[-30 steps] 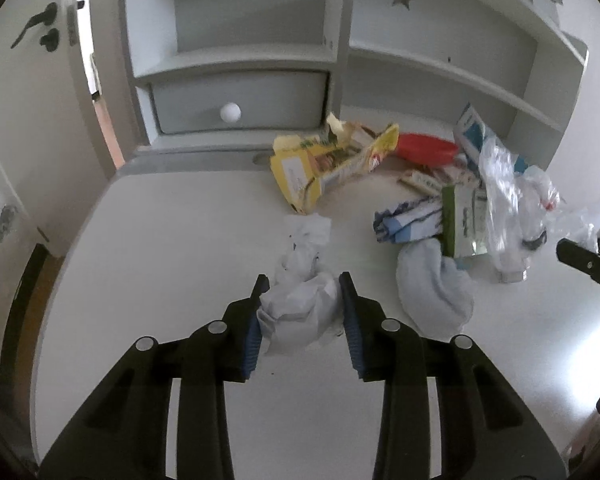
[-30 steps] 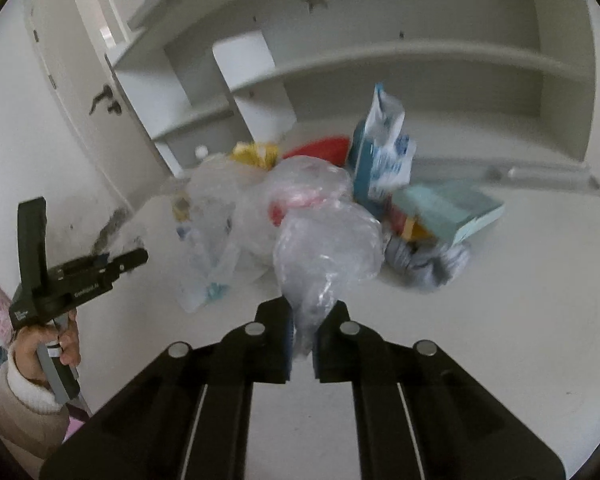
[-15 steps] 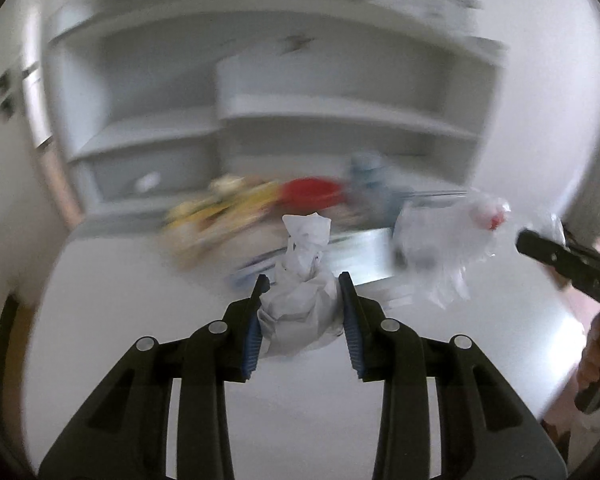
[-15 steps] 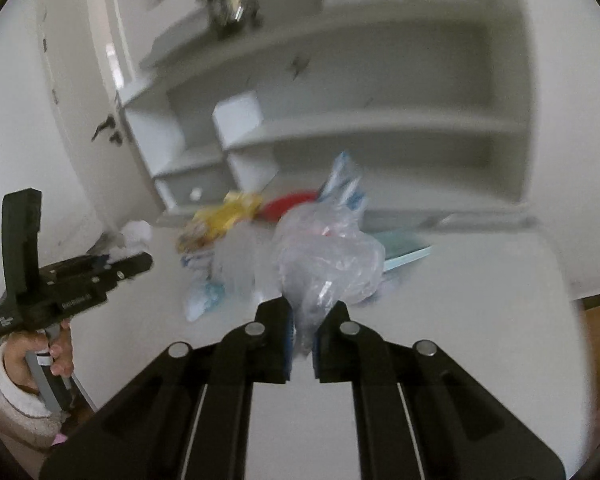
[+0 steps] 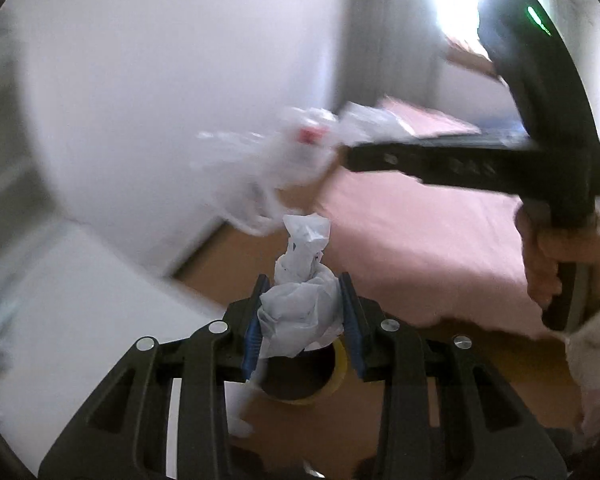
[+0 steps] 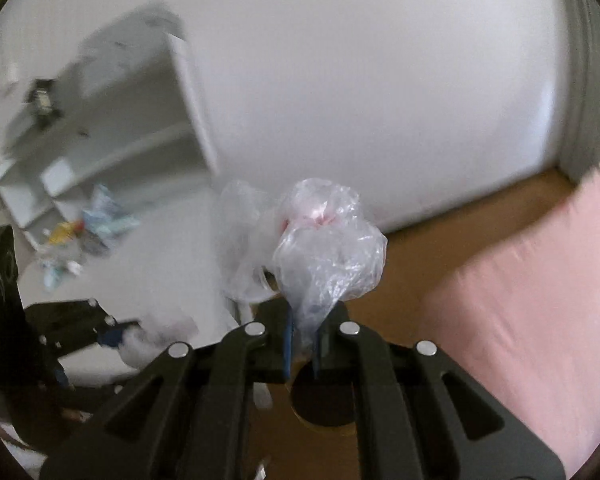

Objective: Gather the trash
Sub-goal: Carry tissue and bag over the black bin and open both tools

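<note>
The left gripper point(image 5: 302, 312) is clamped on a crumpled white paper wad point(image 5: 300, 312), its blue pads pressing both flanks. The wad is soft and creased, bunched wide between the pads and twisted into a narrower tuft that stands up above them, with faint dark specks on the folds. It hangs over a round dark bin opening with a yellowish rim point(image 5: 300, 376), which shows just below the wad on the brown floor point(image 5: 340, 432).

The right gripper point(image 6: 302, 340) is nearly closed, pinching the thin neck of a clear crinkled plastic bag point(image 6: 328, 252). The bag balloons above the pads, glossy and wrinkled, with a pink-red patch showing through the film near its top. A second cloudy lobe of plastic trails to its left. The same dark round opening point(image 6: 324, 404) sits directly under these pads.

In the left wrist view the right gripper point(image 5: 352, 156) reaches in from the right as a black bar, with the plastic bag point(image 5: 276, 160) smeared by blur at its tip and a hand point(image 5: 552, 264) in a pale sleeve on the handle. A smooth pink bedspread point(image 5: 420, 240) lies beyond the bin. In the right wrist view the white bench point(image 6: 148, 272) sits at left, with blurred coloured litter point(image 6: 80, 240) still on it below white shelves point(image 6: 112, 128).
</note>
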The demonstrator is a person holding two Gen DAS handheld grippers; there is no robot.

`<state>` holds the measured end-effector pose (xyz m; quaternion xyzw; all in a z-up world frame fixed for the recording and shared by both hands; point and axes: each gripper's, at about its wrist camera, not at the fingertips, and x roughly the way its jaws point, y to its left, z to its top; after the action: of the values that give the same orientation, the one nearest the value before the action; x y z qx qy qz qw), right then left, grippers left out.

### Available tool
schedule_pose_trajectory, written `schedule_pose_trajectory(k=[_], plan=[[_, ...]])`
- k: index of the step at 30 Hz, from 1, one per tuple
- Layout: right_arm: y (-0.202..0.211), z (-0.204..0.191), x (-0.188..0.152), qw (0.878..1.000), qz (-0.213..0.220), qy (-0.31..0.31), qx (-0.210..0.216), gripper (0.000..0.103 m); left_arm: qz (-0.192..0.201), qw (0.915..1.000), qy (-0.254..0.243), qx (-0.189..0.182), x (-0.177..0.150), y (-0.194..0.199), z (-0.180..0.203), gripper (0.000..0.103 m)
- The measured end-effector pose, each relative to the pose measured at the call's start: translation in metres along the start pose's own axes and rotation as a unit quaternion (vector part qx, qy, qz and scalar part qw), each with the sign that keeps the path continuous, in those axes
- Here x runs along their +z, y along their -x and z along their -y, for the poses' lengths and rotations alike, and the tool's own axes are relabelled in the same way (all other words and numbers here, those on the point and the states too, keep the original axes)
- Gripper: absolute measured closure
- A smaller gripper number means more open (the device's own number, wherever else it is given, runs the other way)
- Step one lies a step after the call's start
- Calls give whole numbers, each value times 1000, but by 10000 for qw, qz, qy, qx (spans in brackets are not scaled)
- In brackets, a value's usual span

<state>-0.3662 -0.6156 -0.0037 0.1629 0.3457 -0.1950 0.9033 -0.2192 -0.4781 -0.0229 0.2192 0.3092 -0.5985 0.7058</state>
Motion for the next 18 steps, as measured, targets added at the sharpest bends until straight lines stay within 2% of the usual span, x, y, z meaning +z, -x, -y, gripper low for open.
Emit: schedule_pose_trajectory(k=[1, 4, 7, 10, 11, 13, 14, 18], plan=[[-11, 20, -13, 9996, -230, -141, -22, 95, -170, 9998, -35, -77, -3, -19, 8, 69], [-58, 71, -56, 9932, -963, -651, 2, 95, -1111, 9933, -205, -234, -24, -105, 26, 69], [-127, 106, -102, 9791, -1712, -1099, 64, 95, -2068, 9774, -410, -125, -58, -201, 13, 69], [-196, 127, -143, 9604, -2367, -1456, 175, 95, -2988, 9543, 11, -54, -108, -277, -22, 69], [-225, 130, -161, 9519, -2635, -1552, 210, 95, -3102, 9505, 156, -47, -119, -283, -28, 69], [-261, 137, -184, 9395, -2956, -1701, 311, 95, -3356, 9398, 643, -22, -141, -315, -68, 69], [-278, 134, -193, 9333, -3103, -1769, 364, 95, -3431, 9359, 794, -14, -151, -315, -72, 69], [-333, 132, -221, 9105, -3544, -2024, 664, 95, -3677, 9241, 1039, -60, -155, -341, -99, 69]])
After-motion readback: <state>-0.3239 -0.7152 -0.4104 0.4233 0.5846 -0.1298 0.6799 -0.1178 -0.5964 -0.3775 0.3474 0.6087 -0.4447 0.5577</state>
